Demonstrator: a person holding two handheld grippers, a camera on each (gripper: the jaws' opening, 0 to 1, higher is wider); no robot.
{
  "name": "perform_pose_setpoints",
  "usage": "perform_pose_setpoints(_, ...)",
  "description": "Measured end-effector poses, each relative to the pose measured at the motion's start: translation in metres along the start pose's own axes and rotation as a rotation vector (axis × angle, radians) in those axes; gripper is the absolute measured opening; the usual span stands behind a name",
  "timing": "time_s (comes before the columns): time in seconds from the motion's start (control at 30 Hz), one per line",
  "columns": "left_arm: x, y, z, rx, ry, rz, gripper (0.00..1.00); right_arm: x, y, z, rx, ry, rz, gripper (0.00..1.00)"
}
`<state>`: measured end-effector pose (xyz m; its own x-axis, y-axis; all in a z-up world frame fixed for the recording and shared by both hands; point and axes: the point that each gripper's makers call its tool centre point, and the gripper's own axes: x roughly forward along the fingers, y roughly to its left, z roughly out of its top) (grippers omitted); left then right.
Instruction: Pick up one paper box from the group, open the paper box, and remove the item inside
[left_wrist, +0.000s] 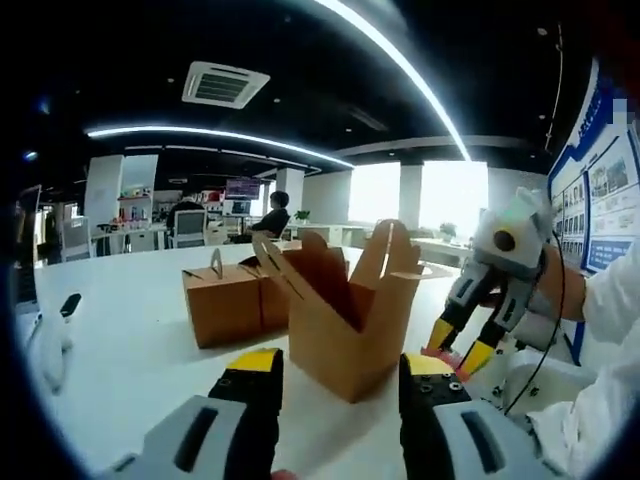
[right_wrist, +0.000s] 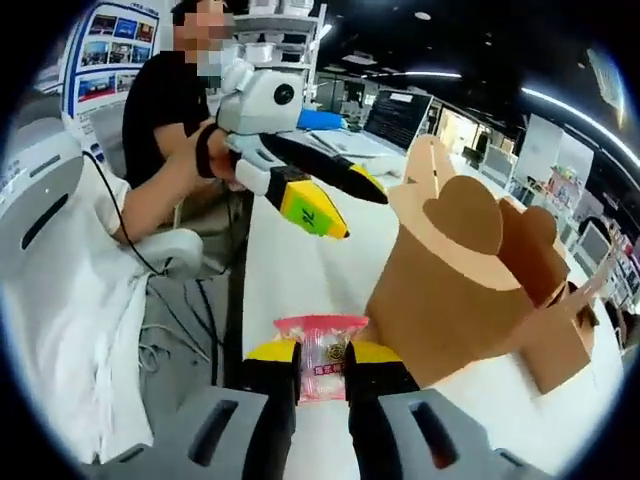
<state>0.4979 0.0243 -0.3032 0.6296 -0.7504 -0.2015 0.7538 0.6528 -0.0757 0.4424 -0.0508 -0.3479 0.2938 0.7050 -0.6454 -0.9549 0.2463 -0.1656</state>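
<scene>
right gripper (right_wrist: 322, 372) pinches a pink-wrapped item (right_wrist: 322, 362) beside the open paper box (left_wrist: 345, 310); left gripper (left_wrist: 338, 378) hangs spread before it. closed boxes (left_wrist: 232, 297) sit behind on the white table (left_wrist: 120, 340), office desks beyond.

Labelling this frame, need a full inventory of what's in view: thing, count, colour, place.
open paper box: 1, brown, on the white table, flaps up, nearest the grippers
closed paper boxes: at least 2, brown, on the table behind the open one
wrapped item: 1, pink-edged clear wrapper, held beside the open box
white table: 1, white, under the boxes
dark object: 1, black, far left table edge, too small to identify
seated person: 1, dark clothes, background desks
wall posters: several, blue and white, wall at right
left hand-held gripper: 1, black and yellow jaws, open, facing the open box
right hand-held gripper: 1, shut on the wrapped item
</scene>
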Motion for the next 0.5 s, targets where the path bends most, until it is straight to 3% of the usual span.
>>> perform_pose_setpoints(0.5, -0.002, 0.001, -0.001, -0.011, -0.004, -0.005, 0.47, 0.020, 0.004, -0.012, -0.047, 0.082, 0.061, 0.19)
